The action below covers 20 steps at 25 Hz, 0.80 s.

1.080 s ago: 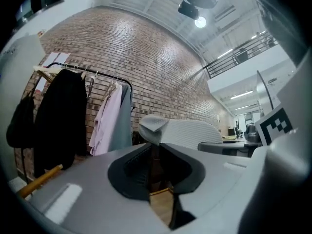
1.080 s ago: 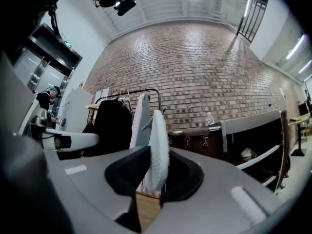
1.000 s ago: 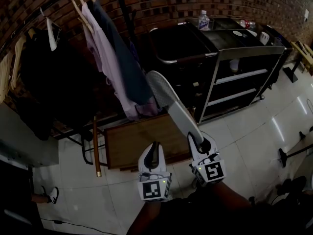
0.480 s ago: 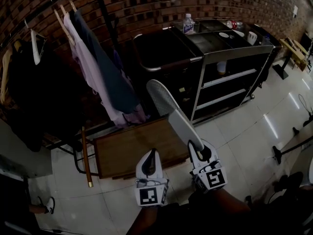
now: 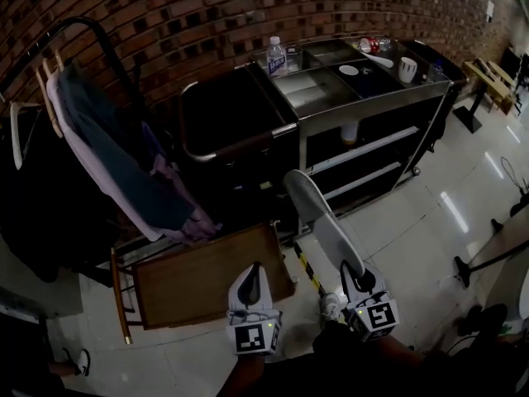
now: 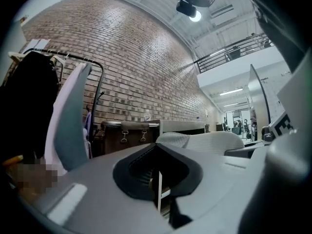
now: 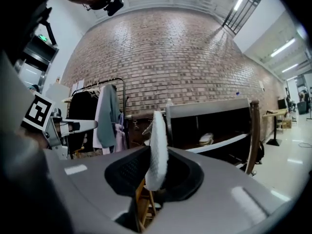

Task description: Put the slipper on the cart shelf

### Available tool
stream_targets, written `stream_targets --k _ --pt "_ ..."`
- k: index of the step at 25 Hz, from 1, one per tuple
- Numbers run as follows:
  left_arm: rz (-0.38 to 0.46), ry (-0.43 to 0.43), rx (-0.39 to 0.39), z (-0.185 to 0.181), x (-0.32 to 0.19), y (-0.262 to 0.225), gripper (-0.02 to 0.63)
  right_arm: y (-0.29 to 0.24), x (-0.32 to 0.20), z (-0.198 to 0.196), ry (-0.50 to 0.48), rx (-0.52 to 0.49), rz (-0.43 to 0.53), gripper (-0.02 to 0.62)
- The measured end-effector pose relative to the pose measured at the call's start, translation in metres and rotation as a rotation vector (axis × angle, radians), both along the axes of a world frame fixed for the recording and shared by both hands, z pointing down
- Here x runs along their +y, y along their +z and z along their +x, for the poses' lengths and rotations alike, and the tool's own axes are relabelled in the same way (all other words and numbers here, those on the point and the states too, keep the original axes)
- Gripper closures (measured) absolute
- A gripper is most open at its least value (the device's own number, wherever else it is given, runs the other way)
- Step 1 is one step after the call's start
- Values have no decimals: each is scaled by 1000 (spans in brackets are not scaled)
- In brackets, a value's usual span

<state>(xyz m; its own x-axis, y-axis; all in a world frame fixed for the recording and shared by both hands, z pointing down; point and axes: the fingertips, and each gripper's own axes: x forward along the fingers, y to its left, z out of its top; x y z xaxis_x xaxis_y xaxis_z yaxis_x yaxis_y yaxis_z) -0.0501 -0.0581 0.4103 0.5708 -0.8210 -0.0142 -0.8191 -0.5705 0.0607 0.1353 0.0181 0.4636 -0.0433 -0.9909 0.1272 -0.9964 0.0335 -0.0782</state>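
A long white slipper (image 5: 318, 217) sticks up and forward out of my right gripper (image 5: 356, 265), which is shut on its heel end. In the right gripper view the slipper (image 7: 158, 147) stands edge-on between the jaws. Ahead stands the dark metal cart (image 5: 364, 98) with two pale open shelves (image 5: 376, 143); the slipper's toe points toward its lower left corner. The same cart (image 7: 214, 126) fills the middle right of the right gripper view. My left gripper (image 5: 251, 273) hovers beside it over a wooden table, shut with nothing in it, and its jaws (image 6: 159, 179) meet in a thin line.
A low wooden table (image 5: 207, 275) sits under the grippers. A clothes rack (image 5: 99, 139) with hanging garments stands to the left. On the cart top are a bottle (image 5: 276, 56), a cup (image 5: 407, 69) and small items. A pale object (image 5: 350, 131) lies on the upper shelf.
Both grippers and the slipper have moved right and closer to the cart. The clothes rack has slid off to the left of the view. The grip on the slipper is unchanged.
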Motion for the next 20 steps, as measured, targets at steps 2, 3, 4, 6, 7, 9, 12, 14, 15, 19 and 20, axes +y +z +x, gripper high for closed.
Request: stream_targets --k 2,3,4,6,7,9,12,14,15,19,20 --pt "-6 -4 6 32 -15 3 589 9 -13 37 28 -15 -23 526" --pt "-9 -4 9 48 -22 4 589 11 -20 55 40 -23 -31 526" --pt "-8 -3 9 63 -29 4 589 13 -28 72 50 -25 -39 526" --pt "-1 -4 8 90 -42 2 589 15 -44 102 59 -21 -49 526" --pt "2 -7 7 102 -48 1 589 15 -53 115 59 -19 -49 526" --pt "5 -15 -1 122 -59 2 589 19 -72 138 57 -21 -54 526" --pt "-4 -48 -16 140 -75 8 589 30 -107 158 37 -32 -68 526" --pt "-11 -78 -29 147 -85 10 589 38 -132 163 15 -44 -83 526" --pt "-10 -89 -34 151 -90 11 589 42 -143 166 9 -50 -93 526" --pt "-11 -131 -49 159 -106 13 589 54 -186 178 -3 -89 -119 525" --pt "-17 -146 -52 159 -109 15 589 56 -198 178 -6 -104 -121 526"
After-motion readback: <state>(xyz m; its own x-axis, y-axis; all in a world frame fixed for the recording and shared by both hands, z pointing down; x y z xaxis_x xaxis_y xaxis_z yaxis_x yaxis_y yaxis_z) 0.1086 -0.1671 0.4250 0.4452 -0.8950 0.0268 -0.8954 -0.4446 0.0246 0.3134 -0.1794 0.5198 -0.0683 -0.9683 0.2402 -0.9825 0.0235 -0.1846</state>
